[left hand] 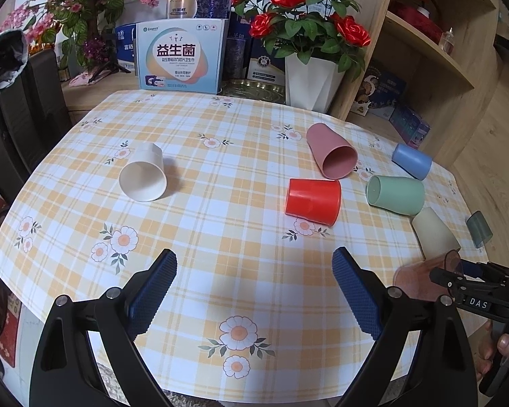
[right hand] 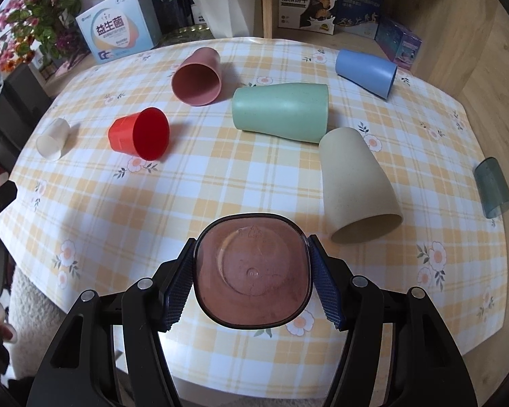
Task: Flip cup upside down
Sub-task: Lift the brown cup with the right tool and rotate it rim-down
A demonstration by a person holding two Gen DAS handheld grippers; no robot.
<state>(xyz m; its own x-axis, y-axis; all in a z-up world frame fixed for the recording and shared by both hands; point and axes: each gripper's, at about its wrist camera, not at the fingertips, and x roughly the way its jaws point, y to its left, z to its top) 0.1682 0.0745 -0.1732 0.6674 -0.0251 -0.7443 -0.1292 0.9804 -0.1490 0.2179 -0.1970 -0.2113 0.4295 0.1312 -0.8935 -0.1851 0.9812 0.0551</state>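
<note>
A home dining corner: a floral checked tablecloth, artificial roses, product boxes and wooden shelves.

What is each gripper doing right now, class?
Left gripper: open, holding nothing.
Right gripper: closed on the brown cup, fingers on both its sides.

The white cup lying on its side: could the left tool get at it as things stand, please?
Probably yes. The left tool is open and holds nothing, and only bare tablecloth lies between it and the white cup, which lies apart from the other cups.
</note>
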